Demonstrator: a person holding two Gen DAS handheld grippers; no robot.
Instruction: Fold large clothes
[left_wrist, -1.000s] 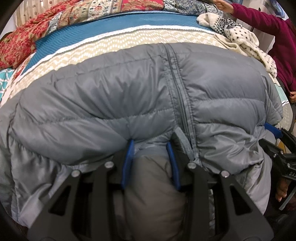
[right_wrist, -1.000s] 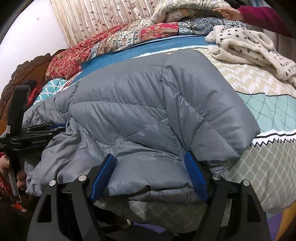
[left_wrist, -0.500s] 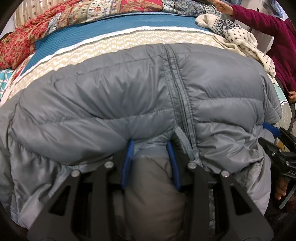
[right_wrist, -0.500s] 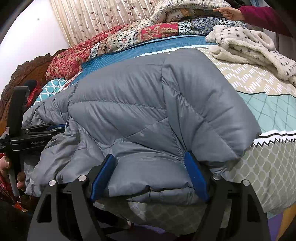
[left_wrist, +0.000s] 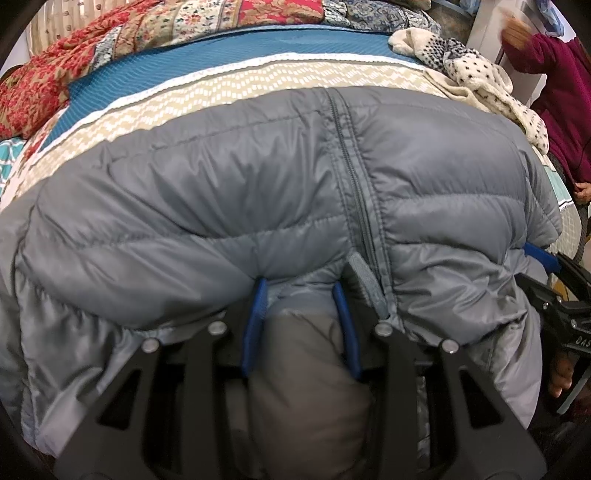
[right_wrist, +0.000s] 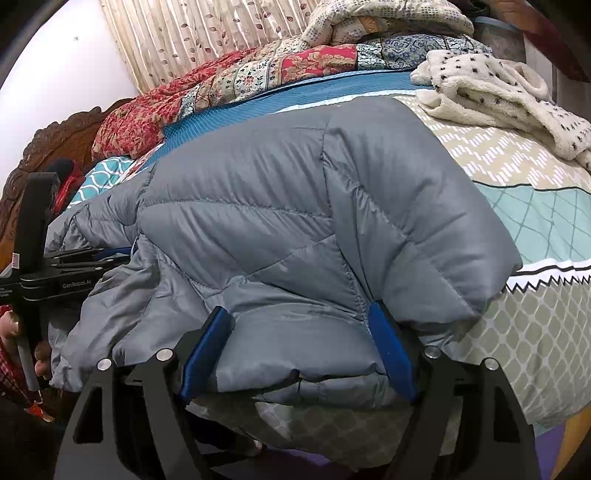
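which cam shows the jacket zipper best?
Left wrist. The zipper runs down the middle of the grey puffer jacket, nearly its whole length visible, ending beside the left gripper. The right wrist view shows quilted panels and seams, no zipper visible.

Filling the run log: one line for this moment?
jacket on bed | left claw gripping hem | right claw gripping hem

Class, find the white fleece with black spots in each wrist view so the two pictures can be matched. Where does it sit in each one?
Left wrist view: the spotted fleece lies at the upper right, beyond the grey puffer jacket.
Right wrist view: the spotted fleece lies at the upper right, on the patterned bedspread.
Shared landmark: the red floral quilt at the far side of the bed.
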